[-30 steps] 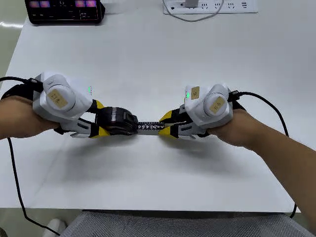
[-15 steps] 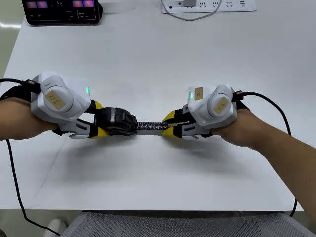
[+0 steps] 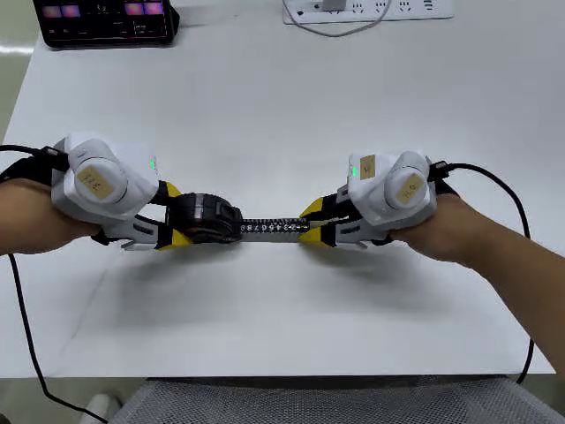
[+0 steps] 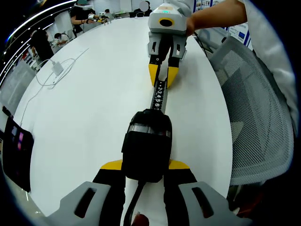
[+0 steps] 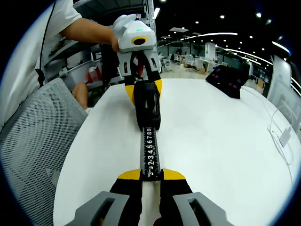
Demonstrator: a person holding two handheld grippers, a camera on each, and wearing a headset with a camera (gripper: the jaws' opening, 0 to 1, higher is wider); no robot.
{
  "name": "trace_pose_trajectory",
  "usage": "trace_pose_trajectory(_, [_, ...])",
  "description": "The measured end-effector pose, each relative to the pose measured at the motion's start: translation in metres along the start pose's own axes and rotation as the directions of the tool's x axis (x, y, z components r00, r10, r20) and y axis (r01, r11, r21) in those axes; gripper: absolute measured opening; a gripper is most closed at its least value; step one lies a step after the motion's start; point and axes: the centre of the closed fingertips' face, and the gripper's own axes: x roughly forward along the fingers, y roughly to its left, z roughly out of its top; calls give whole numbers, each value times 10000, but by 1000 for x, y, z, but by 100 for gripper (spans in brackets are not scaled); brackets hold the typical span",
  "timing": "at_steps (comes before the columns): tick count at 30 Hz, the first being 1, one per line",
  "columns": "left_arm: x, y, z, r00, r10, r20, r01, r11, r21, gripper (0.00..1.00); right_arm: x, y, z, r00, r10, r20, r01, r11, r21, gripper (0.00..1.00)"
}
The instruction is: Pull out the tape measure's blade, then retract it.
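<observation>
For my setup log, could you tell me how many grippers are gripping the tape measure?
2. The left gripper clamps the black case; the right gripper pinches the end of the blade.

We look down on a broad, smooth white surface with a rounded edge. At its far left corner lies a flat black device with pink-lit panels. At the far edge, right of centre, sits a long white multi-socket power strip. A grey mesh chair stands just below the near edge, and a pale floor shows past the left side. In the right gripper view we find a large open hall with a dark ceiling crossed by long white light strips. Distant rows of desks stand there, and metal shelving stands beside the chair. In the left gripper view a dark-clothed seated person is at the far end.
</observation>
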Motion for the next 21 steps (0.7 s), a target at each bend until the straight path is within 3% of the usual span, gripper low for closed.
trace_pose_trajectory(21, [0, 0, 1, 10000, 42, 0, -42, 10000, 18, 25, -28, 1, -21, 9993, -207, -326, 206, 9998, -20, 9])
